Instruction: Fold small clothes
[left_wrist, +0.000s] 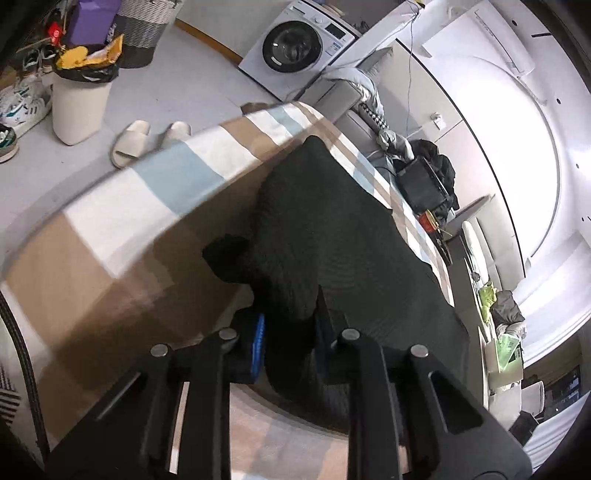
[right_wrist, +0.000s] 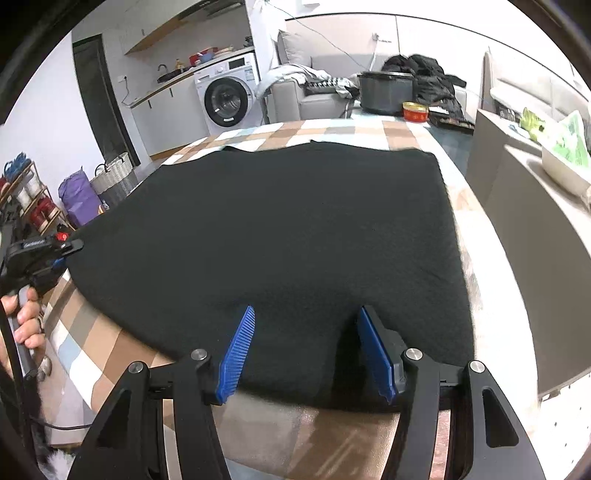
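A black knitted garment lies spread flat on a table covered with a checked cloth. My left gripper is shut on the garment's near corner, and the fabric bunches between its blue pads. In the right wrist view the same garment fills the middle of the table. My right gripper stands open over its near edge, with the cloth lying between the fingers but not pressed. The left gripper shows at the garment's left corner, held by a hand.
A washing machine and a sofa stand beyond the table. A black pot and a red tin sit at the far end. A grey cabinet is close on the right. A bin and slippers are on the floor.
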